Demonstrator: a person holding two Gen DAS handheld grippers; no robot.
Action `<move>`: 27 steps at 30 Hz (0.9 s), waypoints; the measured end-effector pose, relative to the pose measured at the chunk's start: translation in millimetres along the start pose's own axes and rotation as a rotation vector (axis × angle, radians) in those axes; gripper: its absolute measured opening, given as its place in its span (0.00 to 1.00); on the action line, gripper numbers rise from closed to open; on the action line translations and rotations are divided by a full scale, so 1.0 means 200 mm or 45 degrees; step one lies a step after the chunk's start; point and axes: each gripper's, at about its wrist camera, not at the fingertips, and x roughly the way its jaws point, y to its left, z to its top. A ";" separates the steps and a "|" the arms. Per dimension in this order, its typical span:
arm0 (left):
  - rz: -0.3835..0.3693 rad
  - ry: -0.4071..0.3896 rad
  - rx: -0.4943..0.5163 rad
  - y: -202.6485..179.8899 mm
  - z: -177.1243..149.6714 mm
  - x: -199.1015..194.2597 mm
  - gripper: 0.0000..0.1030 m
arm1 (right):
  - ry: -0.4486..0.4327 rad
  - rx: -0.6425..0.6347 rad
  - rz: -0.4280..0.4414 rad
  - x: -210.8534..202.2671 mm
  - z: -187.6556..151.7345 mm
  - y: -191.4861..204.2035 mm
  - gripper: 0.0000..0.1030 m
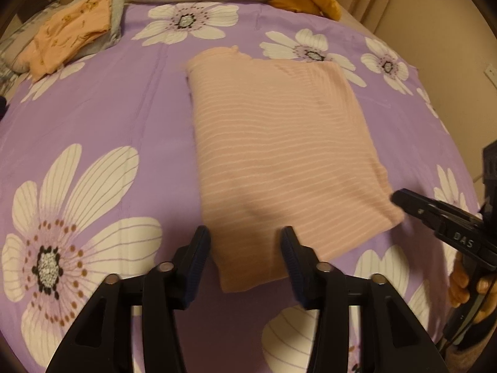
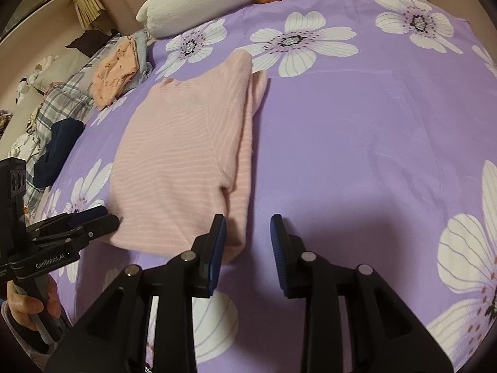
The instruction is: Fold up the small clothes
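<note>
Two grippers (image 1: pixel 245 245) (image 2: pixel 247 233); one pink striped garment (image 1: pixel 279 155) (folded); one orange garment (image 1: pixel 71 28).

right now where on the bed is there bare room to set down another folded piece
Widest free patch: the purple flowered sheet right of the pink striped garment. Another strip lies between that garment and the orange folded piece. The far-left edge is crowded with the orange piece, plaid bedding and a dark garment.

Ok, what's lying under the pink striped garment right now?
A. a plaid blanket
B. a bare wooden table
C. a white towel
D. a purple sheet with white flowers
D: the pink striped garment lies flat on the purple sheet printed with white flowers.
</note>
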 end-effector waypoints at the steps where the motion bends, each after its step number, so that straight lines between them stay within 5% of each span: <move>1: 0.021 -0.002 -0.005 0.01 -0.01 0.00 0.63 | 0.002 0.003 -0.008 -0.01 0.00 0.00 0.30; 11: 0.026 -0.021 -0.025 0.02 -0.05 -0.09 0.64 | -0.044 0.003 -0.035 -0.13 -0.05 0.03 0.45; 21: 0.014 -0.046 -0.045 -0.02 -0.07 -0.20 0.90 | -0.124 -0.014 -0.058 -0.29 -0.07 0.11 0.73; 27: 0.014 -0.089 -0.061 -0.06 -0.07 -0.28 0.92 | -0.182 -0.034 -0.084 -0.38 -0.06 0.16 0.87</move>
